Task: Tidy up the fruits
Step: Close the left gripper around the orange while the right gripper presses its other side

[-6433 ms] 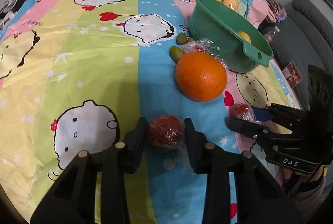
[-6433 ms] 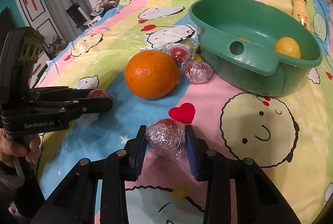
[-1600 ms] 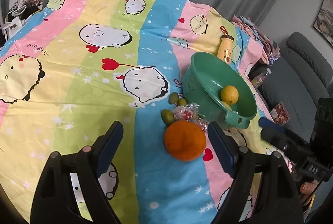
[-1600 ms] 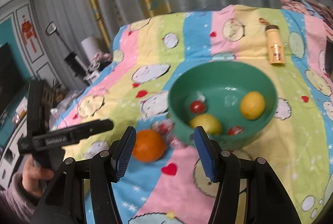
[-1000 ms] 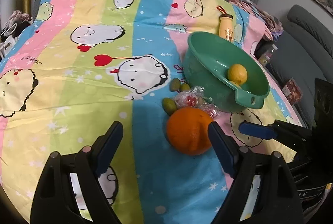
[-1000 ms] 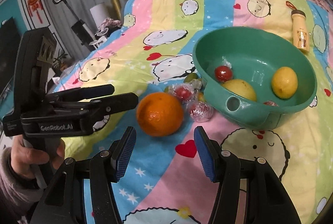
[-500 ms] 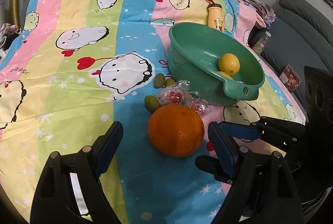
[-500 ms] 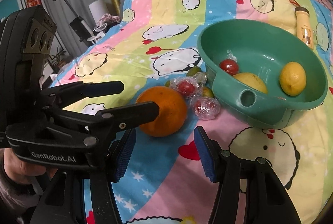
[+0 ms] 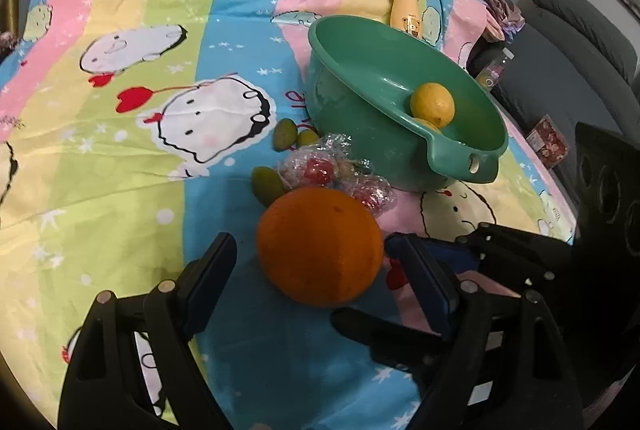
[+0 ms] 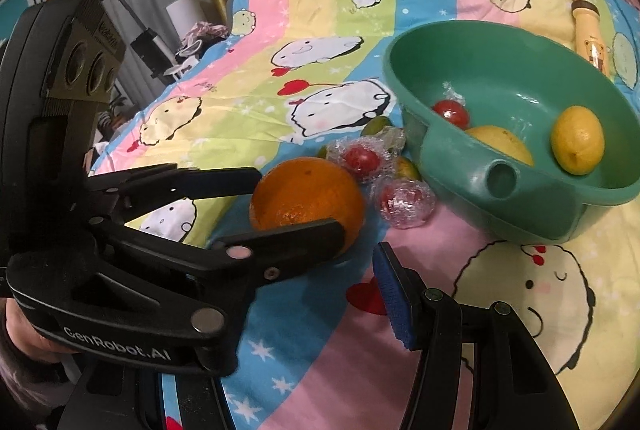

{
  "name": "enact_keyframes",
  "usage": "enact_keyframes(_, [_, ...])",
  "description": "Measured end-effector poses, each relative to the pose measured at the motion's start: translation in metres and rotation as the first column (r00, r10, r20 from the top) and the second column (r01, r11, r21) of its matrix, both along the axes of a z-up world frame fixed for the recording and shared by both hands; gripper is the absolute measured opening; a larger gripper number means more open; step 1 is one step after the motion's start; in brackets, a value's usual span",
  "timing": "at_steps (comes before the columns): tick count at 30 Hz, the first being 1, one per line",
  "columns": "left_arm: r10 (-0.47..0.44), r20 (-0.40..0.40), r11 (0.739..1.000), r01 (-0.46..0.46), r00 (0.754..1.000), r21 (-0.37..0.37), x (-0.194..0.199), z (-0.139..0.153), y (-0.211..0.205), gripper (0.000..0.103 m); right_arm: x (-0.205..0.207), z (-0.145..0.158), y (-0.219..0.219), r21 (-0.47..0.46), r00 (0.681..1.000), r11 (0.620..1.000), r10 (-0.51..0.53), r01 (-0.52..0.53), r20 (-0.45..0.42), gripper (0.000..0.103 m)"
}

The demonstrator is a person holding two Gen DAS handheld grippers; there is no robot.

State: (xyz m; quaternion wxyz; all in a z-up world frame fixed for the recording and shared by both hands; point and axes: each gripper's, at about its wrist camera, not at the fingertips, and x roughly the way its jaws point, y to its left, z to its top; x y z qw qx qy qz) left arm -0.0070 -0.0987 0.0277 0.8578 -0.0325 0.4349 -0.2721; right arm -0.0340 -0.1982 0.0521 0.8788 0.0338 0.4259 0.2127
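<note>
The left gripper (image 9: 316,262), jaws spread wide and empty, has closed in on the orange (image 9: 319,246) over the last second and now straddles it on the bedsheet (image 9: 120,158), short of the green basin (image 9: 404,158). The right gripper (image 10: 320,270) also stands unclenched and empty just beside it. In my judgement the orange is the next fruit due for the basin; two wrapped fruits (image 10: 406,202) and small green ones remain outside.

Yellow bottle (image 9: 405,11) on striped sheet (image 9: 120,150) (cartoon print)

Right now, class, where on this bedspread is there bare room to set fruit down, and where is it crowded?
Free: the bedspread left of the orange. Crowded: between orange and green basin, where wrapped fruits and green fruits cluster.
</note>
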Motion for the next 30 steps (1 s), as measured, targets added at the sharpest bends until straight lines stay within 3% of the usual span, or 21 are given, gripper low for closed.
enact_keyframes(7, [0.027,-0.044,0.998,-0.029,0.999,-0.056,0.007,-0.005,0.01,0.081,0.012,-0.001,0.003,0.028,1.0,1.0,0.01,-0.009,-0.007,0.059])
enact_keyframes(14, [0.021,-0.071,0.993,-0.029,0.997,-0.114,0.01,-0.005,0.011,0.069,0.019,0.0,0.009,0.02,1.0,1.0,0.023,-0.023,0.008,0.059])
enact_keyframes(30, [0.018,-0.03,0.996,-0.021,0.999,-0.091,-0.004,0.008,0.012,0.067,0.007,0.008,0.013,0.024,0.998,0.999,0.034,-0.036,0.049,0.059])
